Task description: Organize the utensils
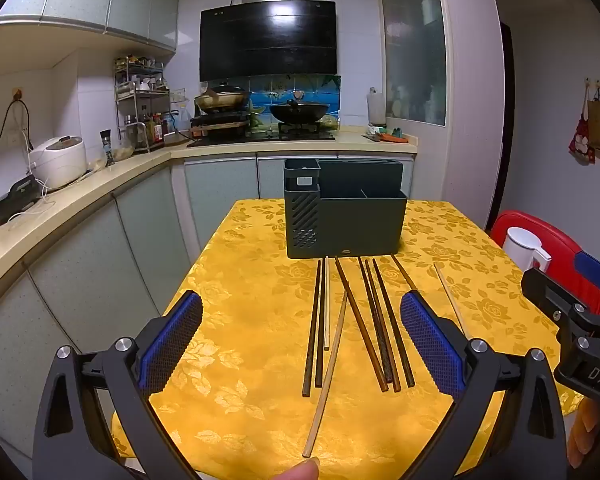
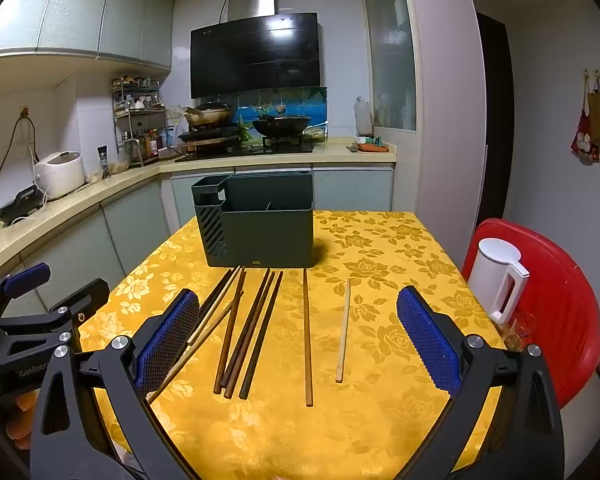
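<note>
Several chopsticks (image 1: 356, 320) lie lengthwise on the yellow tablecloth (image 1: 252, 272), dark brown and pale ones mixed; they also show in the right wrist view (image 2: 256, 328). A dark green utensil holder (image 1: 344, 216) with compartments stands behind them, also in the right wrist view (image 2: 260, 228). My left gripper (image 1: 300, 340) is open and empty above the near ends of the chopsticks. My right gripper (image 2: 298, 340) is open and empty, with a brown chopstick (image 2: 307, 336) and a pale chopstick (image 2: 343, 332) lying between its fingers.
A white kettle (image 2: 498, 276) stands on a red stool (image 2: 556, 304) to the right of the table. Kitchen counter with a rice cooker (image 1: 58, 162) runs along the left. The stove with pans is at the back. The other gripper shows at each view's edge.
</note>
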